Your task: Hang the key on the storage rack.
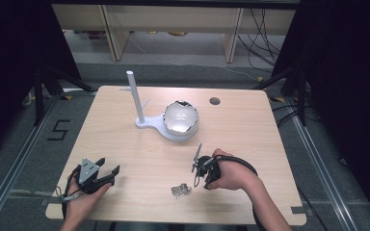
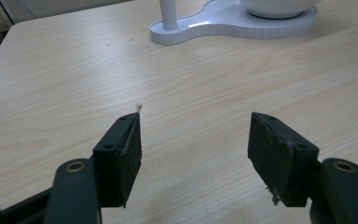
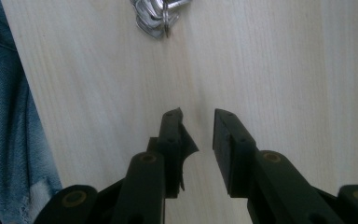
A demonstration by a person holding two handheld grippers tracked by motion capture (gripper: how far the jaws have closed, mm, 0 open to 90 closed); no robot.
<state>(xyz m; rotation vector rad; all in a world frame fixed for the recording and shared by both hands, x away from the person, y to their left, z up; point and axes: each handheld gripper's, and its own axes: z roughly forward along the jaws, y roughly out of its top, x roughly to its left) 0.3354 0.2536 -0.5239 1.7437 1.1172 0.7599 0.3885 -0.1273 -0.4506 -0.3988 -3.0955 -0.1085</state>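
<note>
In the high view, the left gripper [image 1: 110, 174] sits in the lower left of the frame, held low over the wooden table [image 1: 125, 139] by a hand whose forearm enters from the bottom edge; its jaws point toward the right and upward in the frame and stand wide apart with nothing between them. The right gripper [image 1: 196, 169] is at lower centre-right, gripped by a hand with the wrist bent inward so the tool points left. A small bunch of metal keys [image 1: 180, 190] lies on the table just below and left of it, not touched. Farther up, near the middle, a white stand [image 1: 147, 123] with an upright post carries a shiny bowl [image 1: 180, 117].

In the left gripper view, the jaws spread wide over bare wood, with the white stand [image 2: 223, 25] along the top edge.

In the right gripper view, the right gripper [image 3: 198, 116] shows a narrow gap between its jaws, empty, over the tabletop. The keys [image 3: 157, 15] lie at the top centre, well ahead of the tips. Blue denim fills the left edge.
</note>
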